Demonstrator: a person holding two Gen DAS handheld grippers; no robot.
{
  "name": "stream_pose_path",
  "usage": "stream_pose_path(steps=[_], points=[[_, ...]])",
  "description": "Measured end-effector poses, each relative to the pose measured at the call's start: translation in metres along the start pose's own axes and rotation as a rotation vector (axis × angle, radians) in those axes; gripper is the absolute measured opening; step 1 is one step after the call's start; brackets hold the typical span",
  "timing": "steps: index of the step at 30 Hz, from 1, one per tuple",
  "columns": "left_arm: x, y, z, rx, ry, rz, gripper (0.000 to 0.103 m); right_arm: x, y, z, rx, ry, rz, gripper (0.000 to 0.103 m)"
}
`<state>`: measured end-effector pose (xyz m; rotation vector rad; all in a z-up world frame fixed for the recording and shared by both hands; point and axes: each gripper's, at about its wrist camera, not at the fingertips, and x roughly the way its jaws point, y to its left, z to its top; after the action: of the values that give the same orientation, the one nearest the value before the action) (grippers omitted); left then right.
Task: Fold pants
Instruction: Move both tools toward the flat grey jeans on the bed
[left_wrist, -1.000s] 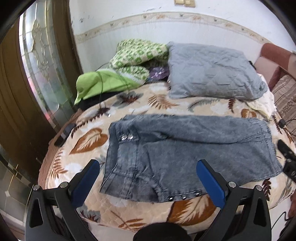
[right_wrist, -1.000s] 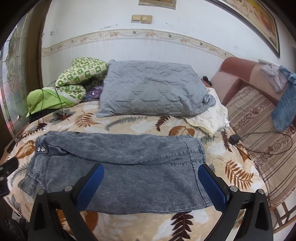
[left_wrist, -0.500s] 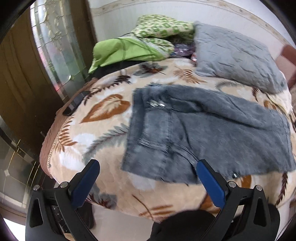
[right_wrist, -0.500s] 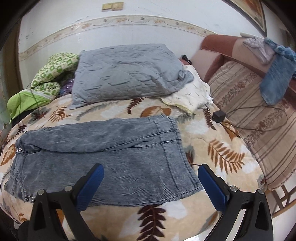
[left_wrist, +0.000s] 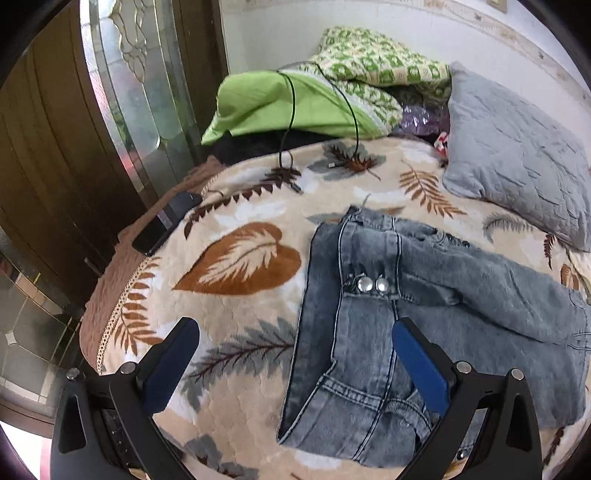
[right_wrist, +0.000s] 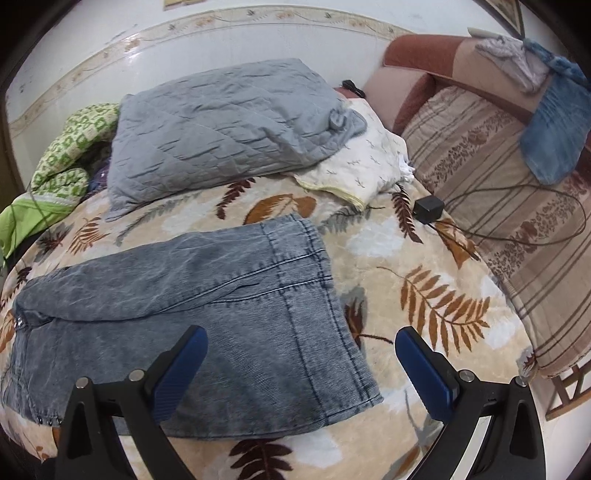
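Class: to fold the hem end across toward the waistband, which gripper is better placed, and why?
Right gripper: open, straddling the jeans' hem corner. Left gripper frames the waistband end.

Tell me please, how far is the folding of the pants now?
Early stage. Done: the jeans lie flat on the leaf-print blanket, apparently already folded leg over leg. In hand: nothing; the left gripper is open over the waistband, the right gripper open over the leg hems. Left: grasping and folding them across.
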<state>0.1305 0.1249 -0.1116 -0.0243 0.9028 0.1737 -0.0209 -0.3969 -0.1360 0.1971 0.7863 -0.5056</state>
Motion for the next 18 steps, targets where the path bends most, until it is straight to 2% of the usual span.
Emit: stream_pose_path(steps=[5, 11, 18], points=[[0.013, -0.014, -0.001, 0.075, 0.037, 0.023, 0.103, 0.013, 0.008, 0.006, -0.035, 0.025, 0.008, 0.103], [-0.017, -0.022, -0.007, 0.1, -0.068, 0.053, 0.103, 0.004, 0.016, 0.018, -0.027, -0.017, 0.018, 0.103], [-0.052, -0.042, -0.017, 0.16, -0.145, 0.029, 0.103, -0.013, 0.059, 0.005, -0.111, -0.029, 0.084, 0.103]])
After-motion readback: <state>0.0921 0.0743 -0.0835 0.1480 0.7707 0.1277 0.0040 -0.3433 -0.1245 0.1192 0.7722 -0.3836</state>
